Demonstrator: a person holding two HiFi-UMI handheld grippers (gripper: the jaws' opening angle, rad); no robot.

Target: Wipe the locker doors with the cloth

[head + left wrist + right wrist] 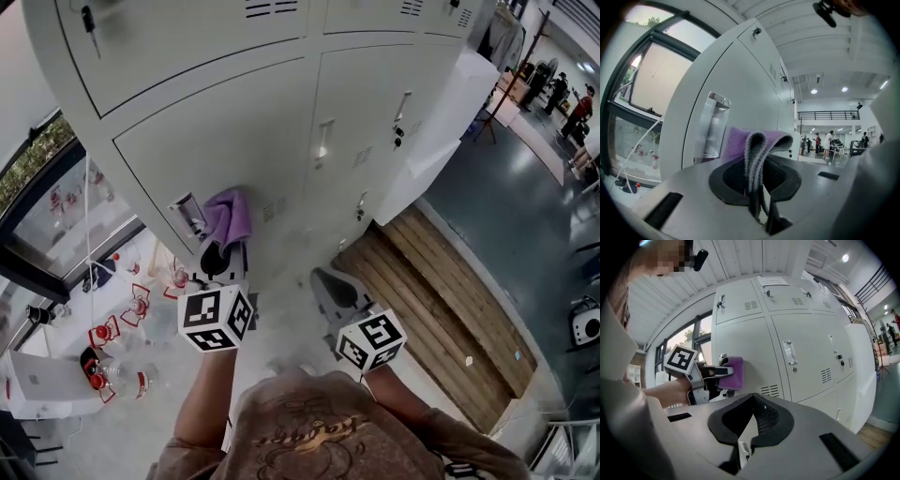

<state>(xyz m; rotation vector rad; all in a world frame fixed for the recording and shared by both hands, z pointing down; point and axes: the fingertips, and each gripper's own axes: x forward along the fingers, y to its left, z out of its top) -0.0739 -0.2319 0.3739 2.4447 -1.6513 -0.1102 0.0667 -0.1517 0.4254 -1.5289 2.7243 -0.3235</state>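
A purple cloth [228, 216] is pinched in my left gripper [217, 251], which is shut on it and presses it against a lower grey locker door [234, 141], just right of the door's recessed handle [189, 216]. In the left gripper view the cloth [757, 143] folds over the jaw tips, against the door [740, 84] and beside the handle [712, 126]. My right gripper [330, 281] hangs lower and to the right, off the lockers, shut with nothing in it. The right gripper view shows the cloth [732, 372] flat on the door [745, 348].
More locker doors [366, 122] run to the right. A wooden slatted platform [441, 300] lies along their base. A window [56, 197] is at left, with red-and-white items [112, 328] on the floor below it. People [572, 103] stand far off at right.
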